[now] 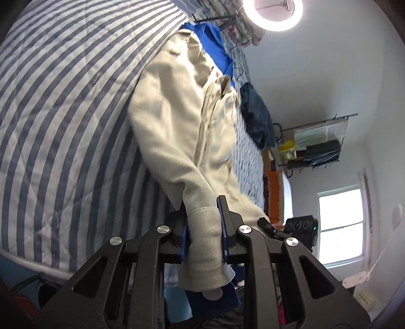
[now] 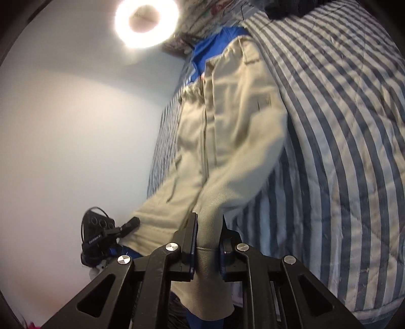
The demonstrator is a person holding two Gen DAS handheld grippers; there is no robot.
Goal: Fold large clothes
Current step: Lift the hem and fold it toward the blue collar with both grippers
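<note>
A beige zip-up jacket (image 1: 177,121) lies spread on a blue-and-white striped quilt (image 1: 63,114), front up, zipper running along its middle. My left gripper (image 1: 203,205) is shut on the ribbed cuff of one sleeve (image 1: 202,227). In the right wrist view the same jacket (image 2: 227,121) lies on the quilt (image 2: 341,151), and my right gripper (image 2: 208,217) is shut on the ribbed cuff of the other sleeve (image 2: 208,243). The left gripper's body (image 2: 101,238) shows beyond the jacket hem.
A blue garment (image 1: 210,43) lies under the jacket's collar end. A dark teal garment (image 1: 255,119) is heaped on the quilt beyond. A wire rack with folded items (image 1: 316,141), an orange bin (image 1: 274,192), a window (image 1: 339,227) and a ring lamp (image 1: 273,12) are around.
</note>
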